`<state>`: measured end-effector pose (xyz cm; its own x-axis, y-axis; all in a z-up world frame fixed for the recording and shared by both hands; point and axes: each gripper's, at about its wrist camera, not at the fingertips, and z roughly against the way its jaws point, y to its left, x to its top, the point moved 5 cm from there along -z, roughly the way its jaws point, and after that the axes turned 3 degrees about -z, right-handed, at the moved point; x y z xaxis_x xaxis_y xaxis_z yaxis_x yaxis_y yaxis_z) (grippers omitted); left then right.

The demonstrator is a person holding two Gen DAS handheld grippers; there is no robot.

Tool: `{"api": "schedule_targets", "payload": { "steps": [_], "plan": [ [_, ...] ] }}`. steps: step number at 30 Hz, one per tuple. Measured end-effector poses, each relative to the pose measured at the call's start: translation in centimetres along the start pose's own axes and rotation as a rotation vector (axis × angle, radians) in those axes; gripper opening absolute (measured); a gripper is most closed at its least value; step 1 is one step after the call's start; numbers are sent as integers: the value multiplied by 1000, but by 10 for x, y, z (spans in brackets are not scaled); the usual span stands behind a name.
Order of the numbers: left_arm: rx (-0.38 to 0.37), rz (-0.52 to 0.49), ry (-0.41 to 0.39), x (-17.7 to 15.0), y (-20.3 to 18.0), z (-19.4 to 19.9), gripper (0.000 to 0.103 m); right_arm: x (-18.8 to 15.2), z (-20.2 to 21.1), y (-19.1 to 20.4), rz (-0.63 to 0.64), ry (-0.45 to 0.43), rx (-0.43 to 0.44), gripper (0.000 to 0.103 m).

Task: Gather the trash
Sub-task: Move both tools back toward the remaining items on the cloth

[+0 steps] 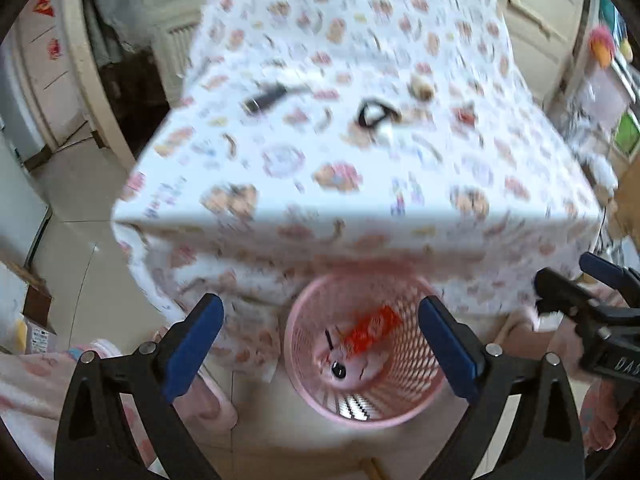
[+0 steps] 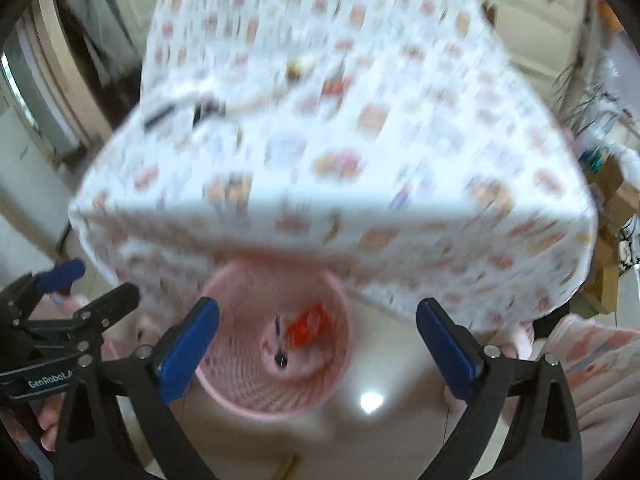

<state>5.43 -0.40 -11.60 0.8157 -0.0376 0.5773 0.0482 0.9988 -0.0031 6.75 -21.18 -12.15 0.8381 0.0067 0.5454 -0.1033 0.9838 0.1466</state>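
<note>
A pink mesh waste basket point(image 1: 304, 384) stands on the floor below the table's front edge, with a red wrapper point(image 1: 372, 332) and small scraps inside. It also shows in the right wrist view point(image 2: 240, 396), with the red wrapper point(image 2: 310, 326). My left gripper point(image 1: 320, 344) is open and empty above the basket. My right gripper point(image 2: 318, 344) is open and empty above it too. On the patterned tablecloth point(image 1: 360, 60) lie a dark tube point(image 1: 266, 100), a black and white piece point(image 1: 374, 114), a beige crumpled scrap point(image 1: 422, 87) and a small red scrap point(image 1: 466, 116).
The table point(image 2: 320, 160) with its hanging cloth fills the middle of both views. A dark doorway point(image 1: 128, 92) is at the left. Cluttered shelves and boxes point(image 2: 612, 200) stand at the right. The views are motion-blurred.
</note>
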Motion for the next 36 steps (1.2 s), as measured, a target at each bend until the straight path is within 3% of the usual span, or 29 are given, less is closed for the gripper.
{"api": "schedule_targets", "payload": {
  "steps": [3,7,11,14,17,20,23,26,28,31,34,36],
  "plan": [
    [1,26,-66,10,7,12,97,12,19,-6,-25,-92,5,103],
    [1,38,-168,19,11,30,99,20,29,-8,-52,-136,21,103],
    [92,39,-369,26,14,61,102,22,38,-1,-8,-187,-7,103],
    [121,28,-450,30,14,77,102,25,54,8,56,-275,-2,103],
    [108,25,-446,31,15,78,102,26,64,12,79,-329,-41,103],
    [84,25,-398,32,14,71,102,24,62,14,89,-324,-60,100],
    [107,11,-381,29,12,72,102,24,56,14,80,-298,-67,84],
    [62,20,-367,27,10,75,102,25,52,11,70,-254,-53,60],
    [53,30,-359,25,11,74,93,25,49,10,52,-223,-21,42],
    [49,31,-326,25,12,68,85,25,46,7,22,-190,22,33],
    [28,26,-299,25,10,65,85,24,43,11,27,-162,54,23],
    [23,12,-309,29,9,70,85,25,44,14,37,-161,61,23]
  ]
}}
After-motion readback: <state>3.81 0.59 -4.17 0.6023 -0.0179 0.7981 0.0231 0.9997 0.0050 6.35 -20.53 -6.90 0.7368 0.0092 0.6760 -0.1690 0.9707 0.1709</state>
